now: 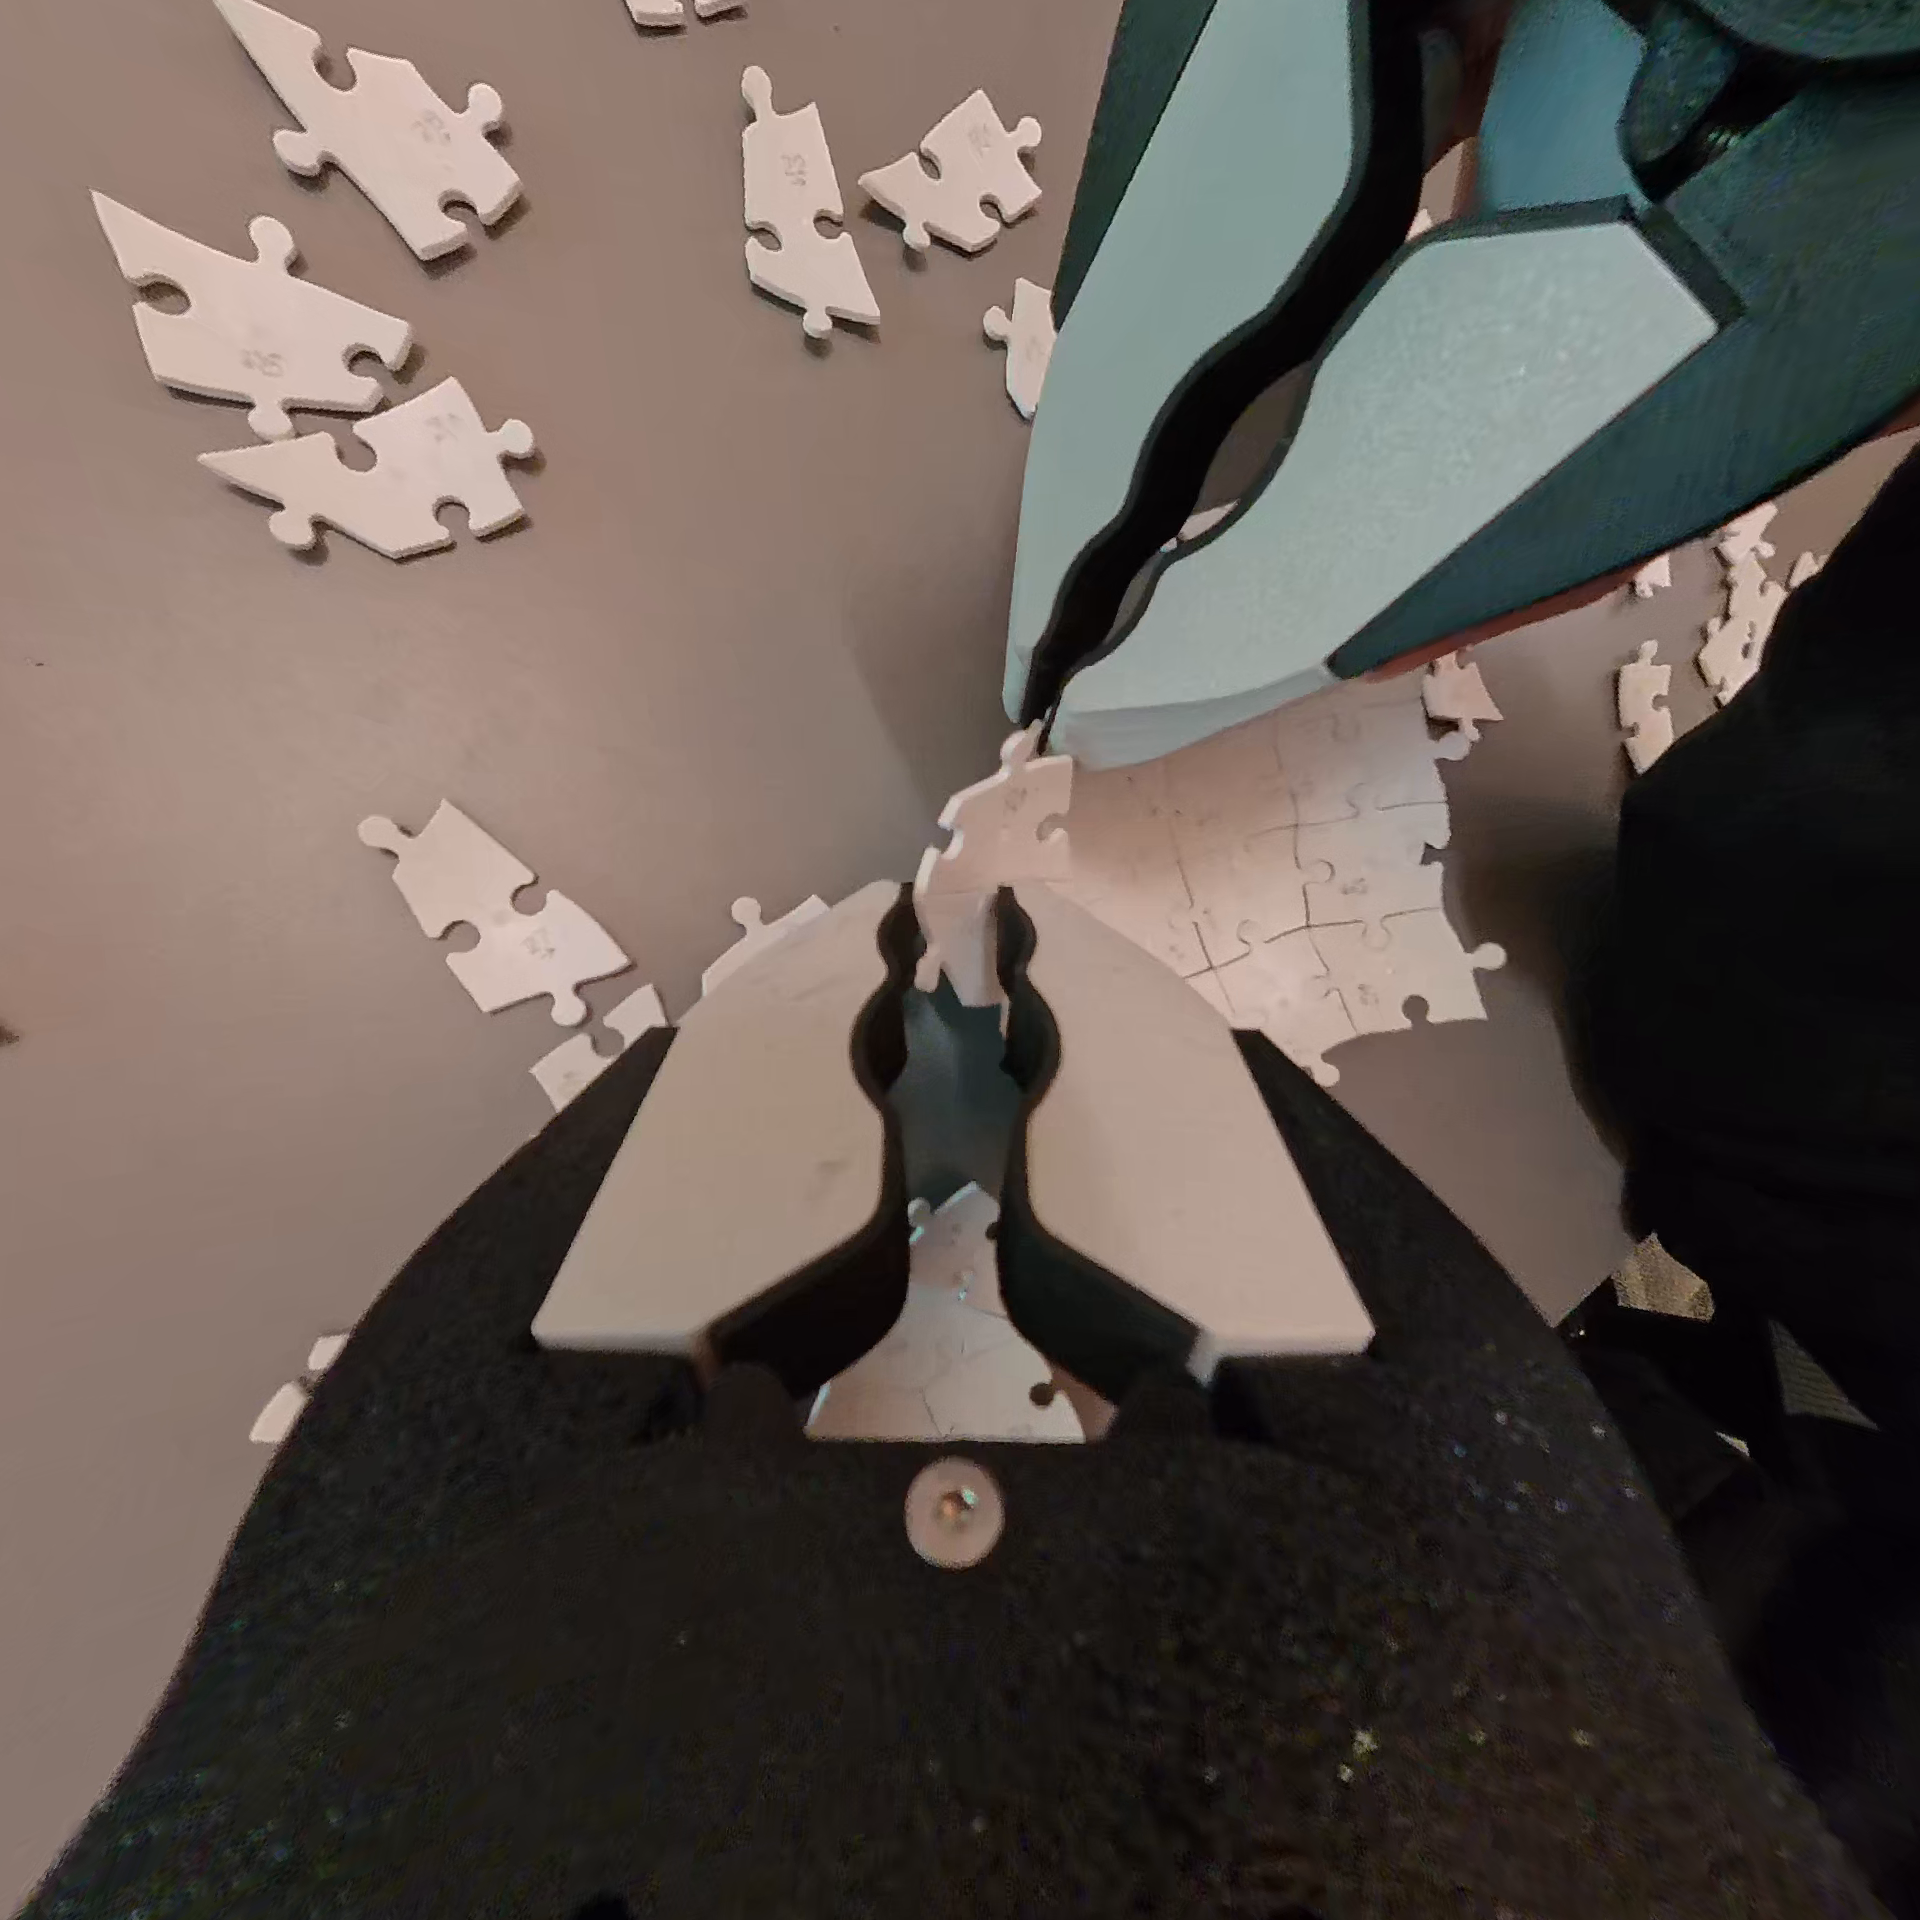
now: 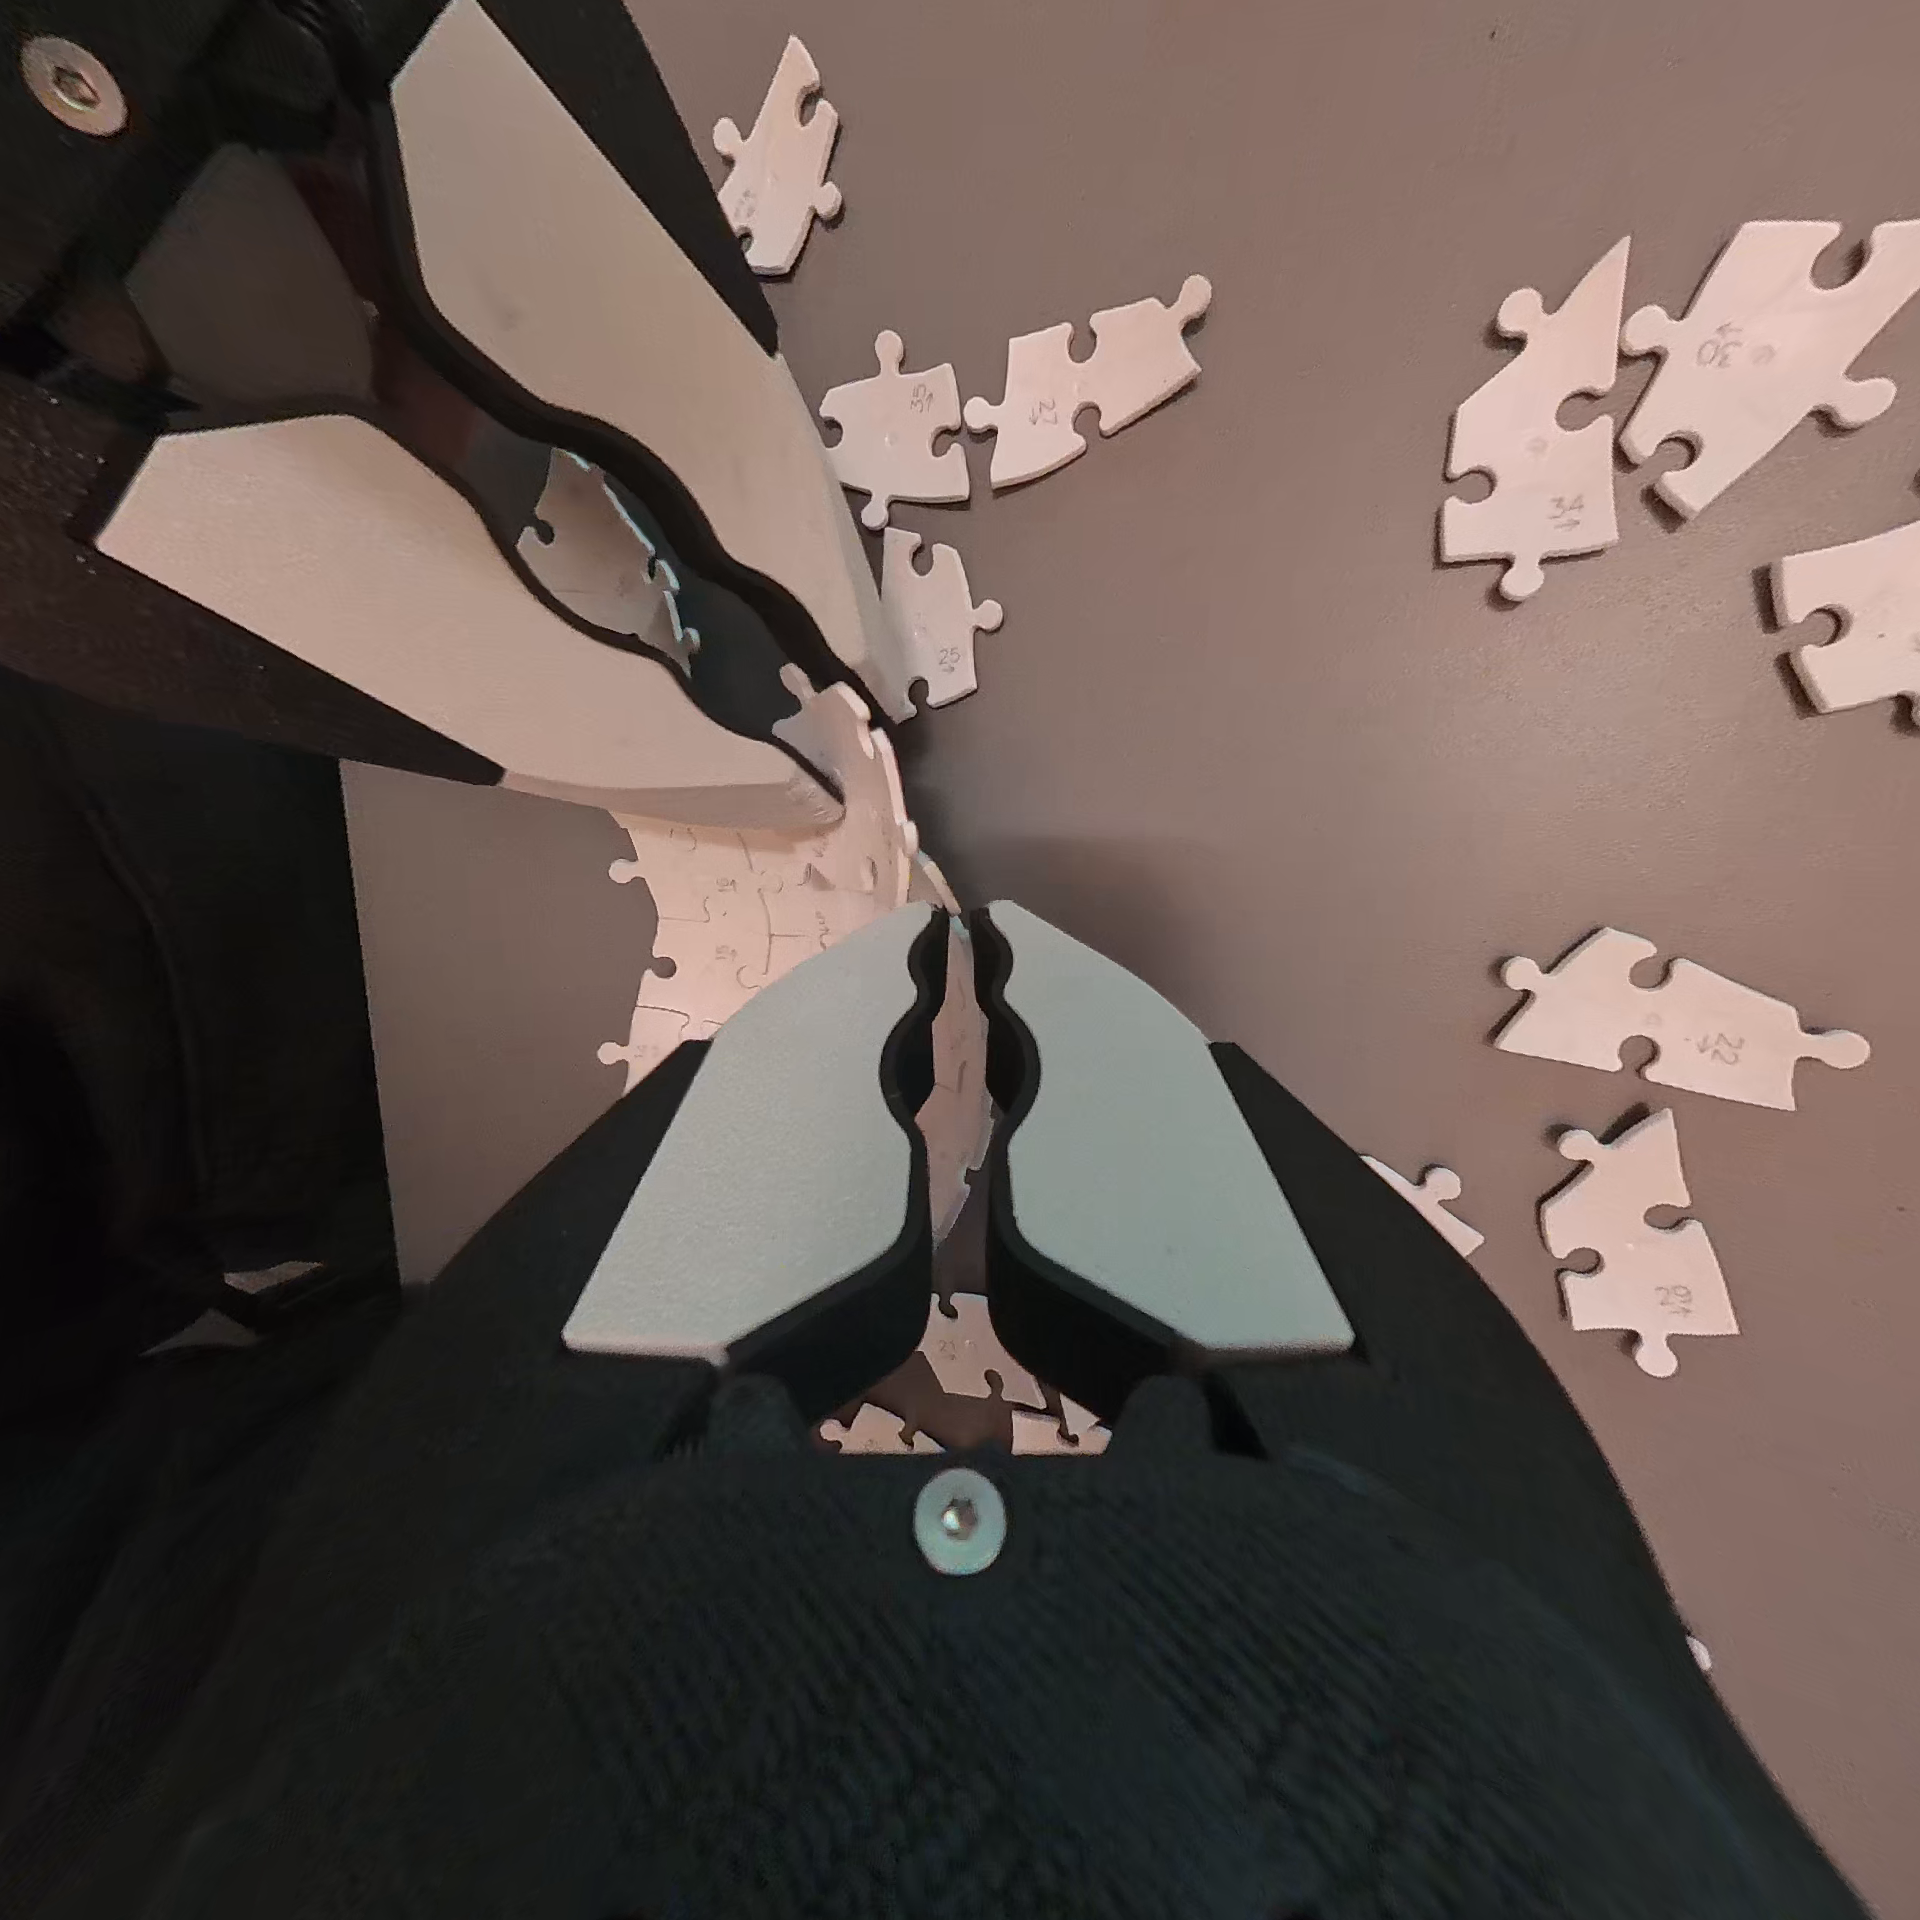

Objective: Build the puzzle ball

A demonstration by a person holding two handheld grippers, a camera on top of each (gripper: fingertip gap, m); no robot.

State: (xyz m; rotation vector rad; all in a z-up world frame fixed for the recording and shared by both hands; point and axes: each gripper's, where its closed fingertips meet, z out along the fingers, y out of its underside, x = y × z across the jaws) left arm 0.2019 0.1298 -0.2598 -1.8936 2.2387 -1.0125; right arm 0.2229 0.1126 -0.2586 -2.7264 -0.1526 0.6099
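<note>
Left gripper (image 1: 956, 935) jaws slightly parted around raised puzzle piece (image 1: 1003, 821) | right gripper (image 2: 961, 925) pinched piece's far tab | advice: support piece before release, lower flat onto assembled puzzle (image 1: 1340, 883).

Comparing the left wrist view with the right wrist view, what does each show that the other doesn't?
Left wrist view only: the right tongs seen from outside, pinching the top of an upright white puzzle piece that stands between the parted left tongs.

Right wrist view only: the left tongs seen from outside, and the piece seen edge-on, thin between the right tongs' tips.

Both: the grey table, the assembled puzzle section and scattered loose pieces.
</note>
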